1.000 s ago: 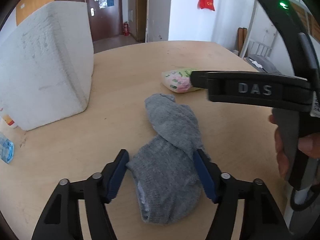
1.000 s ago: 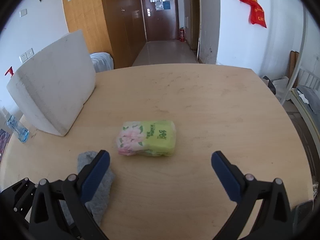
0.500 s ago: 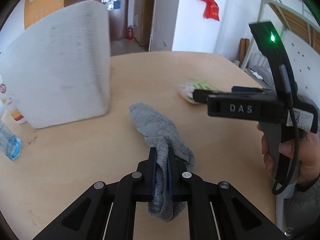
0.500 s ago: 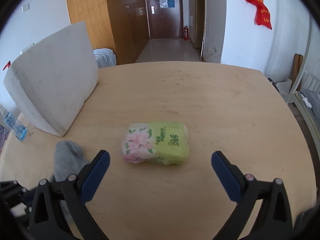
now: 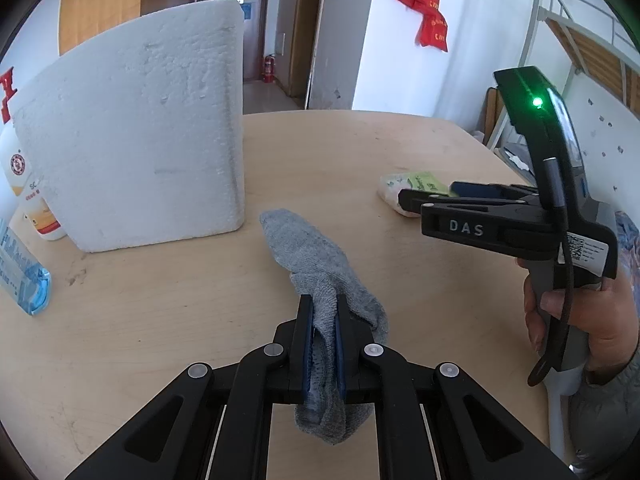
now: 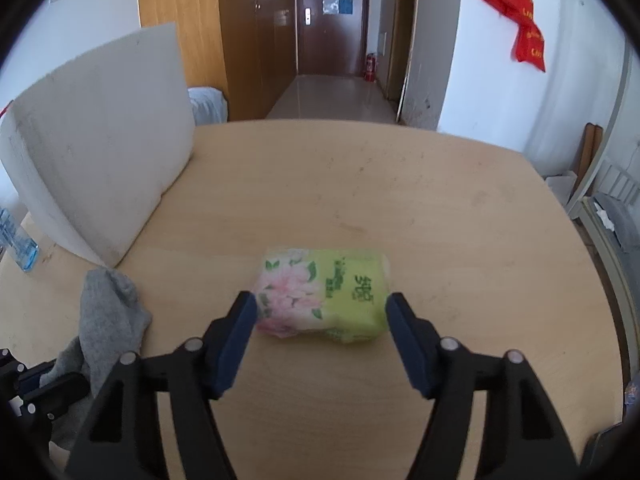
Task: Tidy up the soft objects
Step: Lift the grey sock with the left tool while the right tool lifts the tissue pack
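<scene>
The left hand-held gripper (image 5: pixel 322 340) is now clamped on the grey sock (image 5: pixel 320 268), its blue pads pressed together on a bunched fold where a second ago they stood apart on either side of the cloth; the sock's near end hangs below the pads while its toe end still trails on the wooden surface (image 5: pixel 160 312). The right hand-held gripper (image 6: pixel 320 312) has just been closing: its jaws, wide apart a moment ago, now bracket the green floral tissue pack (image 6: pixel 324 294), and the pads look just short of touching its ends, though blur makes contact hard to rule out. The pack lies flat near the middle of the surface. So one soft item seems secured and the second about to be, which suggests both can soon be carried off together. To the left stands a white foam block (image 5: pixel 140 140), close to the sock's toe, with a clear plastic bottle (image 5: pixel 24 276) beyond it near the surface's edge. The far half of the surface is open, giving both hands free room forward and to the right.
</scene>
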The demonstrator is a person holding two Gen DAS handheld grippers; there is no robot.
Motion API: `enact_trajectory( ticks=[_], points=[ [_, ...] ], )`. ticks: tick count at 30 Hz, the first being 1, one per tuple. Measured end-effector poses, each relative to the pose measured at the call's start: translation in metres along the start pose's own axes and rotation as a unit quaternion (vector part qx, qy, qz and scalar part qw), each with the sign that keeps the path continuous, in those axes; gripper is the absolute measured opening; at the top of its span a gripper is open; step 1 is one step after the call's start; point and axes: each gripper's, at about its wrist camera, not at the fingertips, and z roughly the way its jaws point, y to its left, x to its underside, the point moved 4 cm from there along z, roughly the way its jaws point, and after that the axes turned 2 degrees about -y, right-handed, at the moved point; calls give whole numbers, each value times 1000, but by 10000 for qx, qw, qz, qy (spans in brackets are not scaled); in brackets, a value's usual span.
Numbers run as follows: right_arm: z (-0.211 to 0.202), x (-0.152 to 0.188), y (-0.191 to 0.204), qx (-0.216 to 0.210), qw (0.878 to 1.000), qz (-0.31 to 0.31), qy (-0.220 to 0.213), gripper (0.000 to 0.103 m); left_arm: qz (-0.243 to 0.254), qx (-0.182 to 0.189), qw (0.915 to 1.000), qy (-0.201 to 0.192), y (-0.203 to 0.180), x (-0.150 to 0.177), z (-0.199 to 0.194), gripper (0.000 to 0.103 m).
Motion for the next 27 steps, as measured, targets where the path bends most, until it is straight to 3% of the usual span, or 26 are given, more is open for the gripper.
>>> enact_trajectory(
  ticks=[2, 3, 6, 14, 27],
  points=[
    [1, 1, 1, 6, 10000, -32, 17, 61, -21, -30, 10000, -27, 1, -1, -1, 10],
    [0, 0, -1, 21, 10000, -1, 3, 49, -36, -37, 10000, -32, 3, 0, -1, 10],
    [-3, 1, -6, 9, 10000, 83, 2, 40, -76, -35, 10000, -41, 4, -2, 1, 10],
    [-19, 0, -3, 25, 9996, 155, -230, 39, -102, -53, 9996, -241, 3, -3, -12, 10],
    [-85, 2, 18, -95, 9965, 148, -812, 39, 60, -152, 9974, -706, -4, -5, -63, 10]
  ],
)
